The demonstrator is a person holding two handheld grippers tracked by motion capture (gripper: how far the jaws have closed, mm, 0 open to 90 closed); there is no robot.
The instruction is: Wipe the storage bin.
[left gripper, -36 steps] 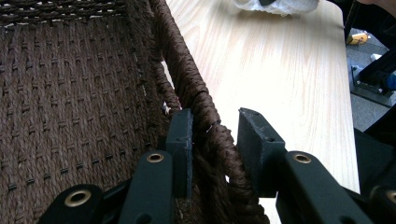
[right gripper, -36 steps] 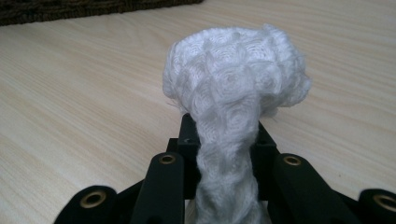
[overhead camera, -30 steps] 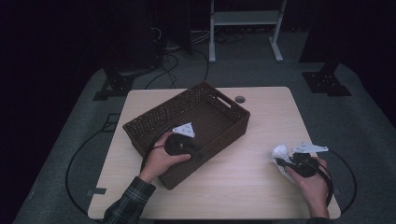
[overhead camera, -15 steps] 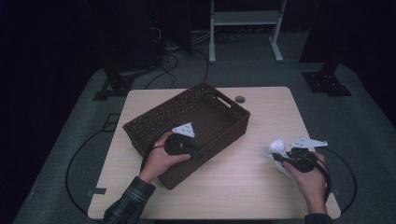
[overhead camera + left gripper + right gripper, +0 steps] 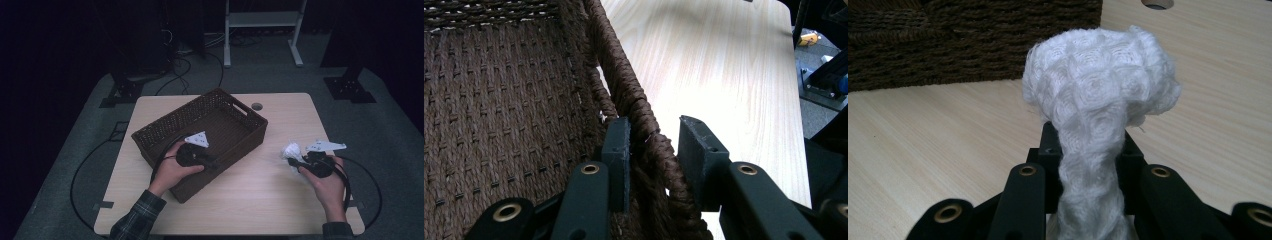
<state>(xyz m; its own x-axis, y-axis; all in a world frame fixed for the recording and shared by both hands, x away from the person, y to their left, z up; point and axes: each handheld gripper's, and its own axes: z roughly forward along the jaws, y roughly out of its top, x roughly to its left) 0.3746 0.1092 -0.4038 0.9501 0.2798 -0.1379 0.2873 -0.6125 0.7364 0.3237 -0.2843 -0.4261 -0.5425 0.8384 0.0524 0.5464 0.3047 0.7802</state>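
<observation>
A dark brown woven basket (image 5: 165, 127) sits on the left half of the light wooden table (image 5: 260, 200). My left gripper (image 5: 212, 164) straddles the basket's near wall (image 5: 624, 90), one pad inside and one outside, and is shut on it (image 5: 654, 145). At the right of the table my right gripper (image 5: 295, 161) is shut on a crumpled white cloth (image 5: 291, 150). The cloth's (image 5: 1100, 85) bunched top bulges above the pads and its twisted lower part runs down between them (image 5: 1088, 150). It hangs just above the tabletop, right of the basket.
A round cable hole (image 5: 257, 106) lies near the table's far edge. A white metal frame (image 5: 262, 20) and dark stands rise behind the table. Black cables loop over the grey floor on both sides. Bare tabletop lies between basket and cloth.
My right gripper has lifted the white cloth slightly and carried it a little toward the basket. The left gripper and basket have stayed in place.
</observation>
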